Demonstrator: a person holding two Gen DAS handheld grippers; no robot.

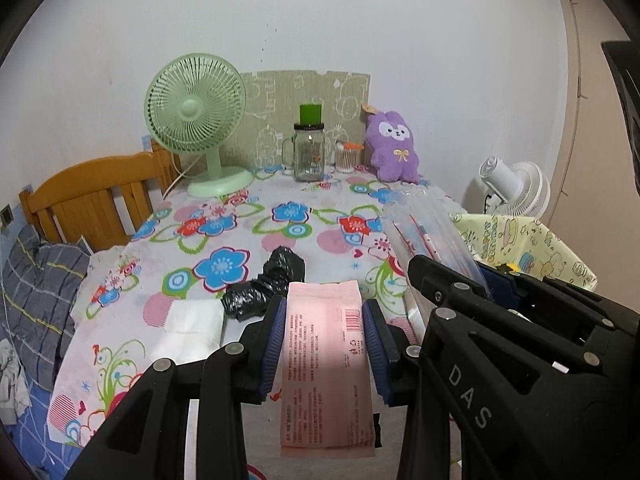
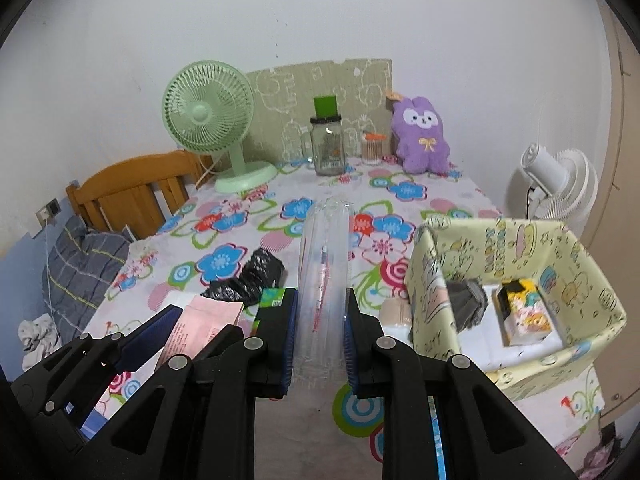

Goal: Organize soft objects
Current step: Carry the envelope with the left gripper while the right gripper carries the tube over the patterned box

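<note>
My left gripper [image 1: 325, 332] is shut on a flat pink packet [image 1: 326, 368] and holds it above the flowered table. It also shows at the left of the right wrist view [image 2: 160, 324], with the pink packet [image 2: 200, 328] in it. My right gripper [image 2: 320, 320] is shut on a clear plastic pack [image 2: 324, 276] with red-marked sticks inside. The right gripper appears in the left wrist view [image 1: 460, 284], holding the clear pack [image 1: 428, 232]. A yellow fabric box [image 2: 592, 280] stands to the right with soft items inside.
Black crumpled bags [image 1: 268, 284] and a white folded cloth [image 1: 192, 328] lie on the tablecloth [image 1: 280, 216]. At the back stand a green fan [image 1: 200, 120], a glass jar [image 1: 309, 152], a cotton swab tub [image 1: 346, 156] and a purple plush [image 1: 394, 148]. A white fan [image 2: 556, 184] is beyond the box.
</note>
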